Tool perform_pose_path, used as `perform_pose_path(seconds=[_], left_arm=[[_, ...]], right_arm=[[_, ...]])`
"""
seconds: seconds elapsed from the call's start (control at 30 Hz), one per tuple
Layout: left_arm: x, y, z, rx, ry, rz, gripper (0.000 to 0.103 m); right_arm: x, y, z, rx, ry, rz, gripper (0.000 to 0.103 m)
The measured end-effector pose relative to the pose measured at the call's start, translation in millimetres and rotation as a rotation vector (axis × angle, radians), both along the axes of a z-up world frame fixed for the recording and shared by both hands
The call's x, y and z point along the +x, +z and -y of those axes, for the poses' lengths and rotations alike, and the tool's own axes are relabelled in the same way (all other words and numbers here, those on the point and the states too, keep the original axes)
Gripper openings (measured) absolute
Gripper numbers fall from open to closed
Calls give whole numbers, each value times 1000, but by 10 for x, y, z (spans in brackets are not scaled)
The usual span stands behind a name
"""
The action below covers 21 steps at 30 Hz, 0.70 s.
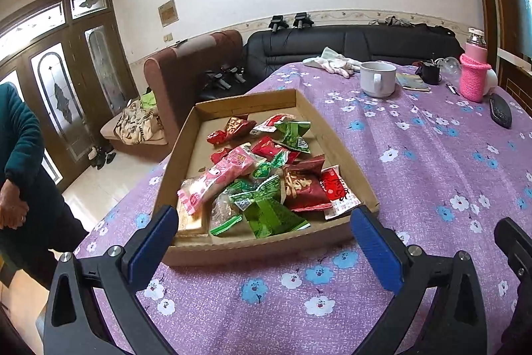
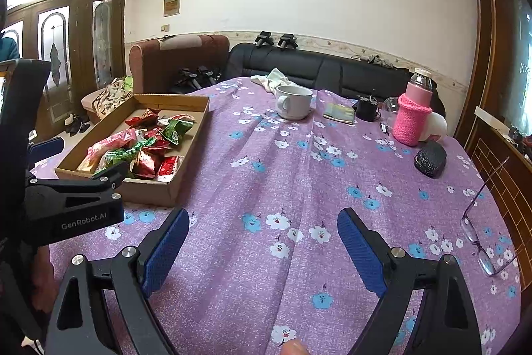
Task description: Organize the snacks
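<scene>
Left hand-held gripper [image 1: 264, 238]: fingers spread wide, nothing between them, poised at the lower centre of its frame just short of the near wall of the cardboard tray [image 1: 266, 250]. Right hand-held gripper [image 2: 262, 250]: likewise apart and empty, over bare purple floral cloth on the tabletop [image 2: 266, 188], lower centre of its frame.

The snacks [image 1: 262, 175] all lie inside the tray, in a loose overlapping heap: green, red and pink foil or film packets, no visible sorting by colour. I see none out on the cloth. That fits either a pile awaiting sorting or packets already gathered in; I cannot settle which.

Handling judgement: packets look light, crinkly and slippery, contents probably crushable. I would pinch a crimped end seam or a flat corner, lightly, rather than the puffed middle. The green packet [image 1: 269, 215] nearest the left fingers offers a splayed flat end. The tray itself looks stiff but light; a push may slide it on the cloth.

Farther off, upper right: white mug [image 2: 294, 102], pink-sleeved bottle [image 2: 412, 118], eyeglasses [image 2: 482, 232] at right edge.
</scene>
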<state>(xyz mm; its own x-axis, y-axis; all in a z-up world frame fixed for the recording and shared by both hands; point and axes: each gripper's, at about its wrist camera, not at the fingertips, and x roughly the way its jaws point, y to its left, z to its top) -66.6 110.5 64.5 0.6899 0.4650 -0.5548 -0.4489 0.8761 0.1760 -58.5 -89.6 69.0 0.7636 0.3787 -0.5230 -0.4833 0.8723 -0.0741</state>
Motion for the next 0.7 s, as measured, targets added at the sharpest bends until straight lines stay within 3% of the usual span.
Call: perform_pose_path(seconds=[0.7], left_arm=[[6,-23,1,1,0,-13,103]], right_arm=[[-12,-7,0,-5,3,5,93]])
